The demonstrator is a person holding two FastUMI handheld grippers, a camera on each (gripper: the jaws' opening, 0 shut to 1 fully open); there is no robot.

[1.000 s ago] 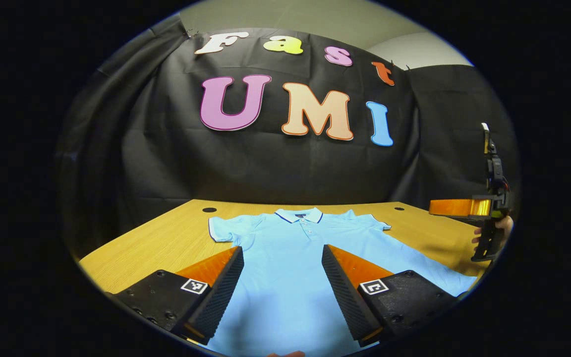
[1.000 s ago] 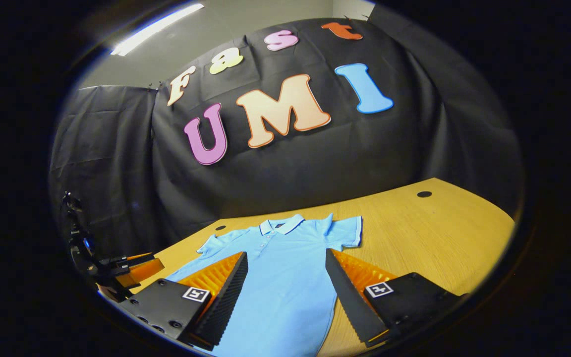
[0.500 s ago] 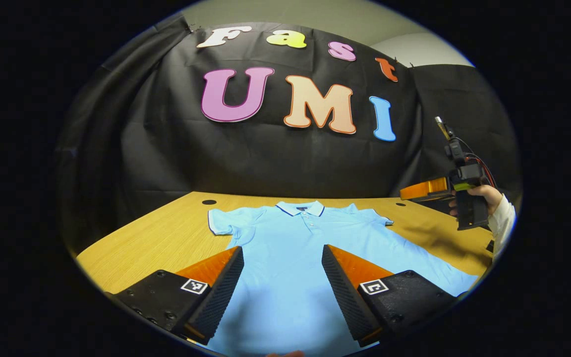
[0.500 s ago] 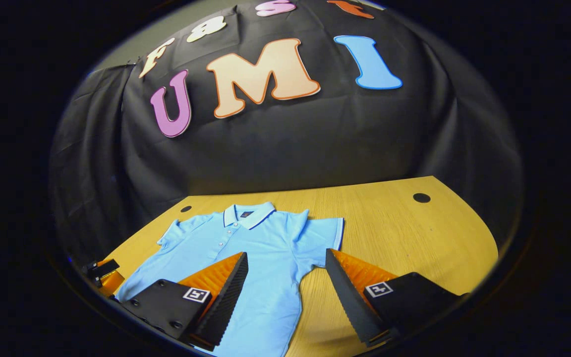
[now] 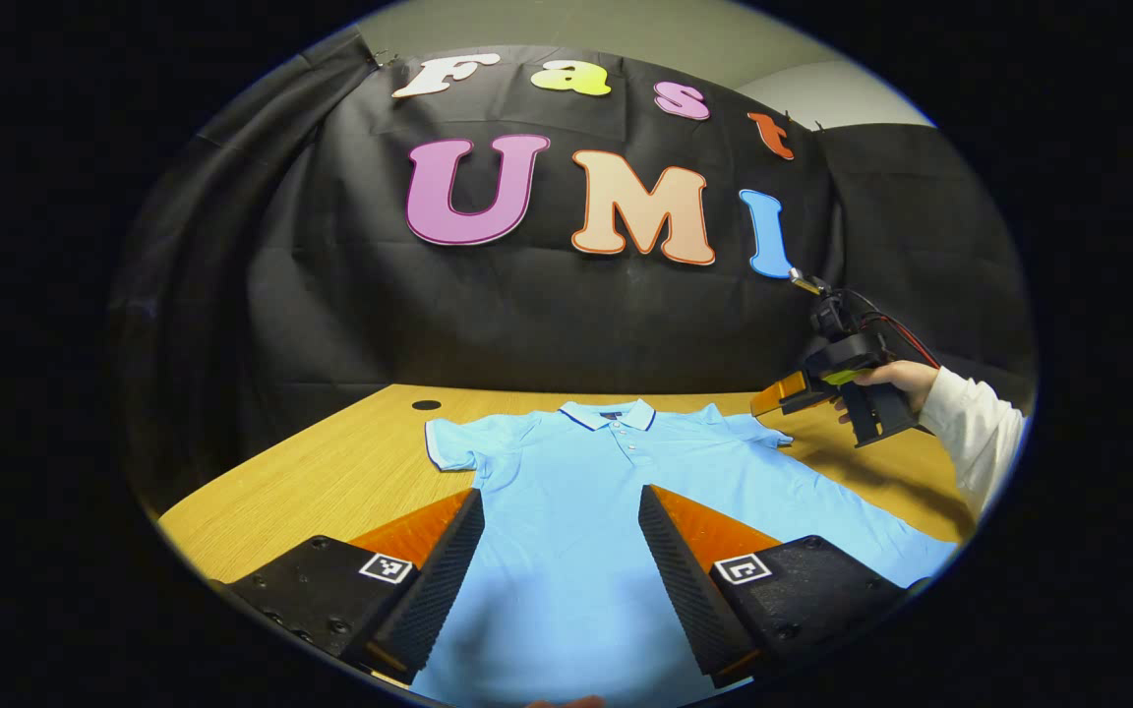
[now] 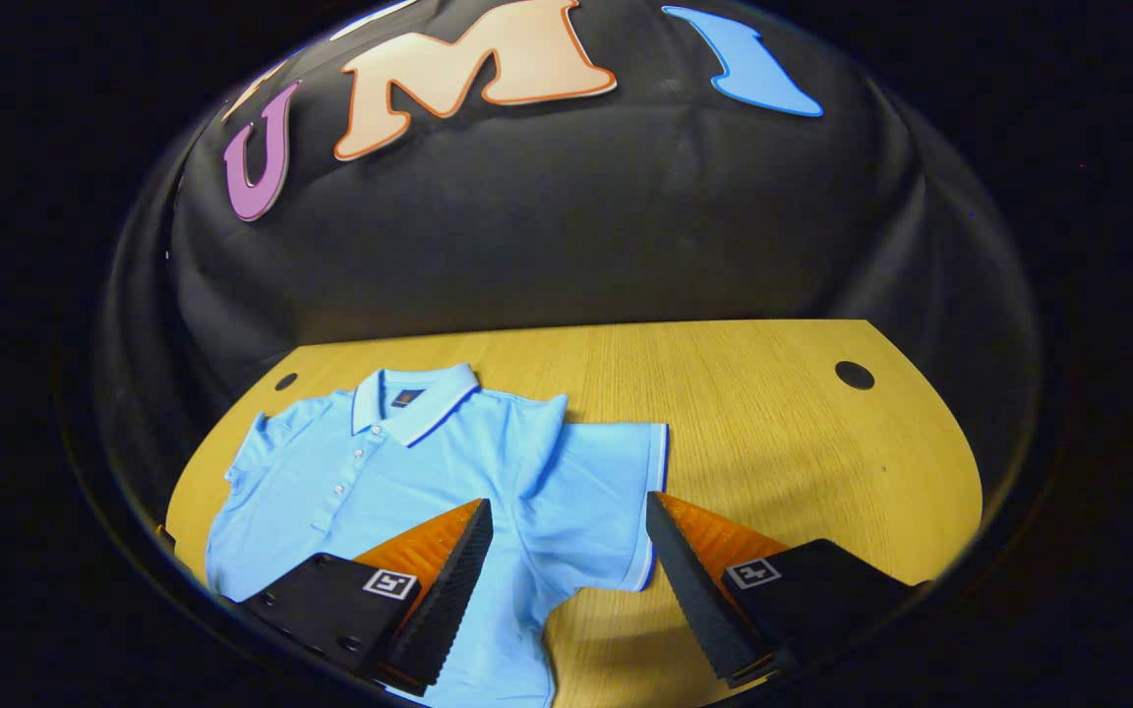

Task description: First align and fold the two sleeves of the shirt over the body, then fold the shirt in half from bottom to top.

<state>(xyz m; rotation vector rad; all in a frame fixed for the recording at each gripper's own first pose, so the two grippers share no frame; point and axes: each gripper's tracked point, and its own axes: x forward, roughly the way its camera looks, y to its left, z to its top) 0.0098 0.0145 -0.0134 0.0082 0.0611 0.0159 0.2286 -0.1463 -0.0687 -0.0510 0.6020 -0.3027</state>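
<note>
A light blue polo shirt (image 5: 616, 492) (image 6: 399, 472) lies flat and face up on the wooden table (image 5: 330, 482) (image 6: 783, 433), collar toward the wall, both short sleeves spread out. My left gripper (image 5: 559, 551) hovers open above the lower body of the shirt, nothing between its fingers. My right gripper (image 6: 566, 560) is open above the shirt's right sleeve (image 6: 606, 492), holding nothing. In the left gripper view the right gripper (image 5: 812, 388) shows at the far right, held by a hand in a white sleeve (image 5: 970, 423), just over that sleeve (image 5: 753, 430). The left sleeve (image 5: 453, 442) lies flat.
Black cloth closes the booth behind the table. Round cable holes (image 5: 426, 404) (image 6: 854, 375) sit near the table's back corners. Bare wood lies to the right of the shirt in the right gripper view and to its left in the left gripper view.
The right gripper has moved forward and down toward the shirt's right sleeve, tilting to look down on it. The left gripper has stayed almost still over the shirt's body.
</note>
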